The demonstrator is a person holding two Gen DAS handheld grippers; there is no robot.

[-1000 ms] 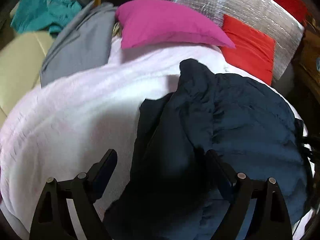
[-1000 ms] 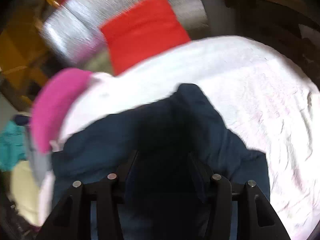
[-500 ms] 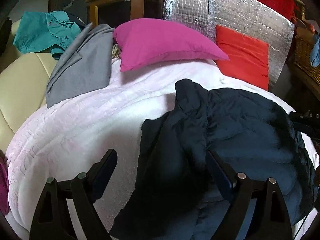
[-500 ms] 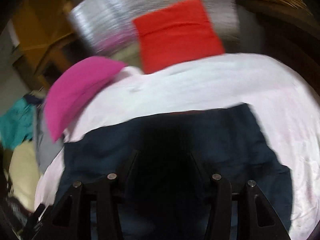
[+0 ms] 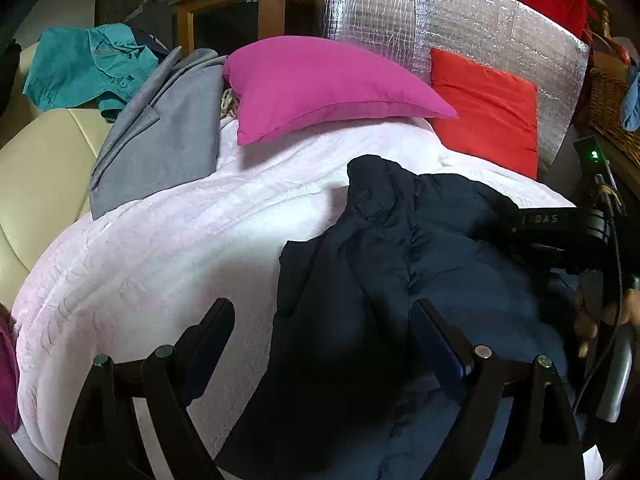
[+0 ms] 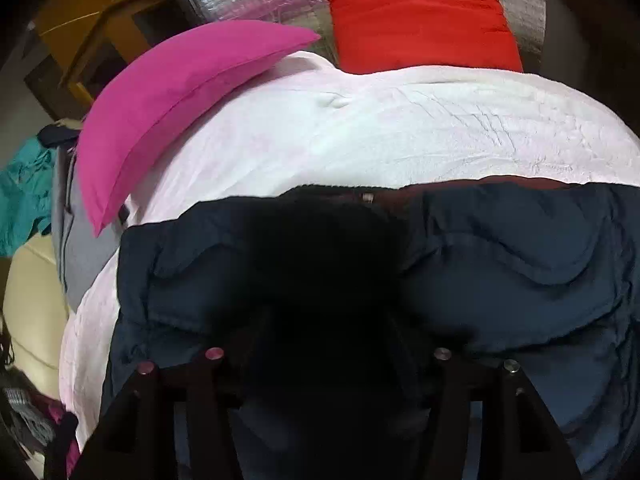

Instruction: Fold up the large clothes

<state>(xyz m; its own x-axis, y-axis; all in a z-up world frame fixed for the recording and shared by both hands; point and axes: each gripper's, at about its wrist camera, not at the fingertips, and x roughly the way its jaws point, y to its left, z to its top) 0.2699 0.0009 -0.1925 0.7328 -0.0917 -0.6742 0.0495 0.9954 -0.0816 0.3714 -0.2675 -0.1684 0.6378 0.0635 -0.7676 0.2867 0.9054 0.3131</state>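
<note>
While the fold is half done, this is how it lies:
Jacket (image 5: 440,264): dark blue, bunched on white blanket (image 5: 168,248) – flat bed gives room to fold.
Left gripper (image 5: 324,344): jaws wide over jacket's edge, gripping nothing.
Right gripper (image 6: 324,344): jaws opening w/ cloth between – prob. letting go; too dark to confirm.
Pink pillow (image 5: 320,88): well apart.

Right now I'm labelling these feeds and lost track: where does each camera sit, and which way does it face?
Left wrist: behind the left tongs, angled down over the navy jacket on the white blanket; the person's other hand shows at right.
Right wrist: behind the right tongs, opening over the jacket's dark fabric, facing the bed head.
Shared: jacket, blanket, pink pillow, red cushion, silver foil panel.
</note>
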